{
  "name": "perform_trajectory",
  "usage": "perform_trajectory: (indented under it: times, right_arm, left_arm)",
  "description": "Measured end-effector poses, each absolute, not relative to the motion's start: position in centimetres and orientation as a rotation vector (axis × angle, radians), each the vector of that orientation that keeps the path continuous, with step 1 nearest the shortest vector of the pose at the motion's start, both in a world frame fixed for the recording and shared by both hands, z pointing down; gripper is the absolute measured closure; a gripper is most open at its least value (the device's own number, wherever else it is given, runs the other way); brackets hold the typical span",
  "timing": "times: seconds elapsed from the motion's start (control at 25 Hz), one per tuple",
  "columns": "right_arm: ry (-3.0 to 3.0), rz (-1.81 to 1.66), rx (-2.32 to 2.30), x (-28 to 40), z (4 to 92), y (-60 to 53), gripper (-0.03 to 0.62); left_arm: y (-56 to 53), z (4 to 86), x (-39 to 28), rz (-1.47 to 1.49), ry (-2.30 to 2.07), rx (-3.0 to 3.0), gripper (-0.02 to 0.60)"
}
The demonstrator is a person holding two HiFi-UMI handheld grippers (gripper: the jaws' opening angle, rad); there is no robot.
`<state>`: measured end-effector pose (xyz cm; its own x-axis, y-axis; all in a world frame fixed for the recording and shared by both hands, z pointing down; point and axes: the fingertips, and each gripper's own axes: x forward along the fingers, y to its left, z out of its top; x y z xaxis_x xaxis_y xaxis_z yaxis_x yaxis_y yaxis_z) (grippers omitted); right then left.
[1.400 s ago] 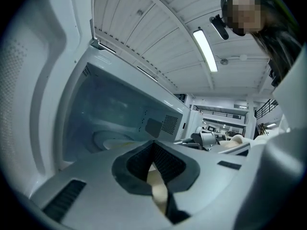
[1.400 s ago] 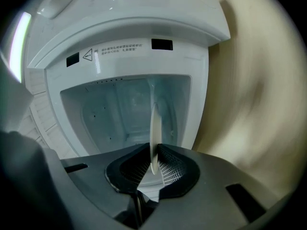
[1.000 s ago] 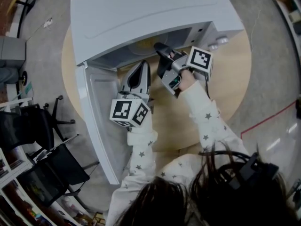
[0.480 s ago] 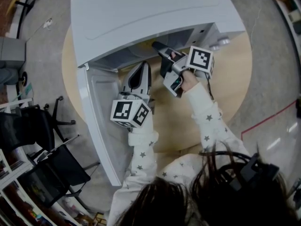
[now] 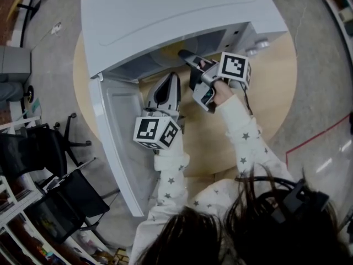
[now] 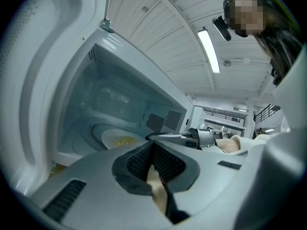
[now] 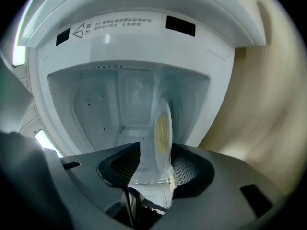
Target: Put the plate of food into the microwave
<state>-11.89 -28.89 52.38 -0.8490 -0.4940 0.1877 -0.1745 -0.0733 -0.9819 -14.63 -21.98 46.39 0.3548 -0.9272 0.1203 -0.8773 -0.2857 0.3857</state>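
The white microwave (image 5: 165, 21) stands on a round wooden table (image 5: 265, 93) with its door (image 5: 116, 142) swung open to the left. A white plate (image 7: 163, 131) with yellow food lies inside the cavity; it also shows in the left gripper view as the plate (image 6: 120, 139). My right gripper (image 5: 185, 55) reaches into the cavity's mouth. Its jaws stand open, with the plate's near rim in the gap and the pads (image 7: 184, 169) off it. My left gripper (image 5: 172, 77) is shut and empty, just outside the opening beside the door.
The open door juts toward me at the left, close beside the left gripper. The microwave's knobs (image 5: 256, 47) are at the right of the cavity. Chairs (image 5: 60, 203) stand on the floor at the lower left. Bare tabletop lies right of my right arm.
The left gripper has drifted slightly to the right. The right gripper stays at the microwave's mouth, shifted only a little.
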Motion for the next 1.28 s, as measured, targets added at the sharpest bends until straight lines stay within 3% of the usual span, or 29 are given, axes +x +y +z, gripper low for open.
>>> perform_trajectory:
  times: [0.88,1.16,1.28]
  right_arm:
    - [1.971,-1.989,-0.535,-9.6,48.4,-25.0,0.413]
    - [2.027,-1.915,-0.425,-7.6,43.3,-21.8,0.585]
    - [2.032,-1.882,-0.377,-6.5,41.0,-20.9,0.586]
  left_arm:
    - [-19.9,44.0,-13.3,-0.217,-1.604,2.249,0.584]
    - [-17.8,39.8,-11.4,-0.248,-1.591,2.305,0.584]
    - [-17.0,37.6,-10.5,-0.26,-1.576,2.339,0.584]
